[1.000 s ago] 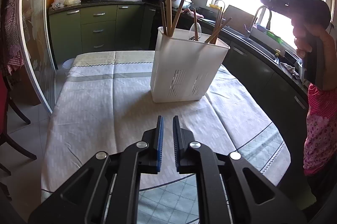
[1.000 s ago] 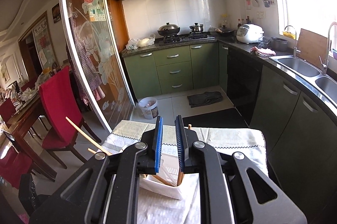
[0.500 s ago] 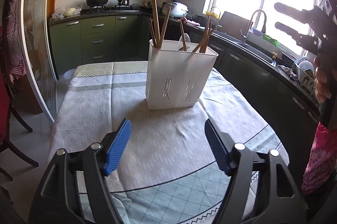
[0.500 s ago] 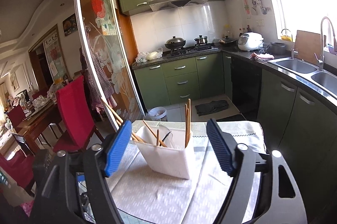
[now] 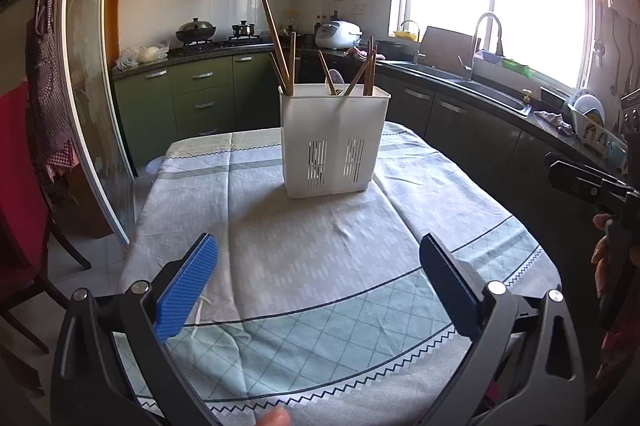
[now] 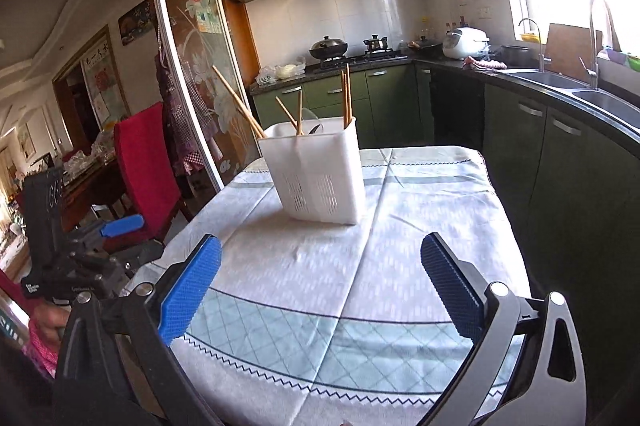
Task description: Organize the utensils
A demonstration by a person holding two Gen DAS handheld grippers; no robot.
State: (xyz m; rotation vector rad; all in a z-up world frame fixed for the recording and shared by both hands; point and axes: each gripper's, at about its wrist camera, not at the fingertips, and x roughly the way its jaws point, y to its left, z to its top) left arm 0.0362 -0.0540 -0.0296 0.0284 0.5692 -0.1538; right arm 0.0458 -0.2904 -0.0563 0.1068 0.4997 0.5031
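Each camera rides its tool, looking forward and slightly down across the tabletop [image 5: 280,246]. Both share the white holder [image 5: 335,142] [image 6: 316,178]: near 12 o'clock in both, with stove counter beyond.

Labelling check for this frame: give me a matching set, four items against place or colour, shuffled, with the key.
Items:
1. utensil holder
2. chopsticks
3. rice cooker
4. chair

Descriptions:
A. red, beside the table
B. on the counter, below the window's left edge
C. white, standing on the tablecloth
D. wooden, sticking up out of the holder

Pairs: 1-C, 2-D, 3-B, 4-A
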